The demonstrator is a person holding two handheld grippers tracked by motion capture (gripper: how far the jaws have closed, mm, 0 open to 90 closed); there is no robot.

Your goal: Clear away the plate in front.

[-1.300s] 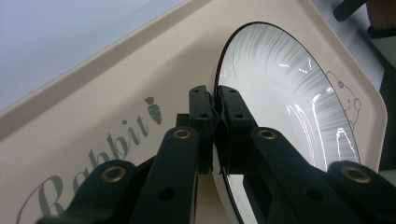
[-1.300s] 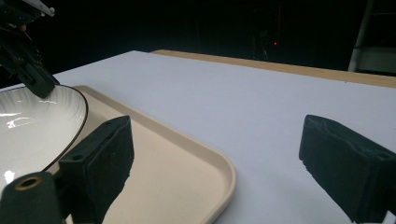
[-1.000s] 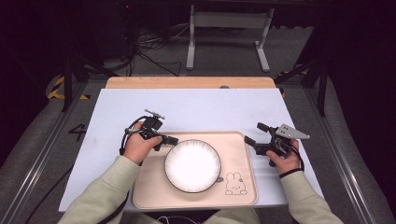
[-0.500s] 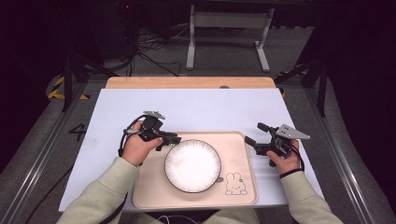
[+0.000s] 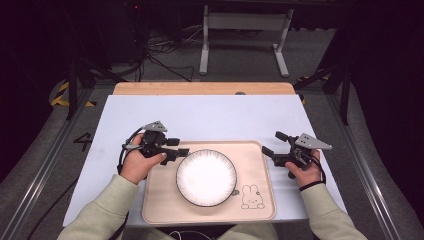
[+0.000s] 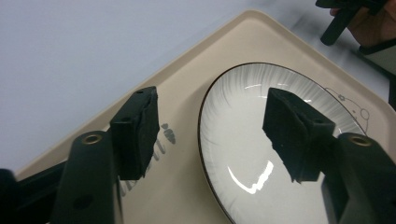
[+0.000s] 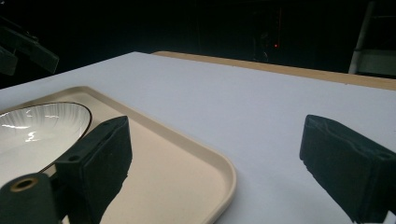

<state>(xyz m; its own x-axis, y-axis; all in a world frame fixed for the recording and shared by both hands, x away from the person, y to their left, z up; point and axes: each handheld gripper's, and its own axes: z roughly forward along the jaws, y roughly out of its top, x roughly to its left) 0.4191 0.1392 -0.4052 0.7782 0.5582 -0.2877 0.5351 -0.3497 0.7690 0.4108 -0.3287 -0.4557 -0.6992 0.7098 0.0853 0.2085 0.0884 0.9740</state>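
Observation:
A white ribbed plate [image 5: 206, 176] with a dark rim rests on a beige tray [image 5: 160, 200] that has a rabbit drawing at its front right. My left gripper [image 5: 178, 146] hovers at the plate's left rim. Its jaws have just been opening and now stand apart. In the left gripper view the plate [image 6: 243, 140] and tray [image 6: 187, 102] lie below the gap of the left gripper [image 6: 210, 126], and neither pad touches them. My right gripper [image 5: 271, 142] stands open by the tray's right edge, with nothing between the pads of the right gripper [image 7: 215, 144].
The tray sits at the front of a pale table [image 5: 215, 120] with a wooden strip [image 5: 200, 88] along its far edge. A metal stand [image 5: 245, 30] and cables lie on the dark floor beyond. The table's back half is bare.
The left gripper's jaws were shut at the plate's left rim and have spread apart. The left hand has drawn back slightly to the left. The right hand has kept still.

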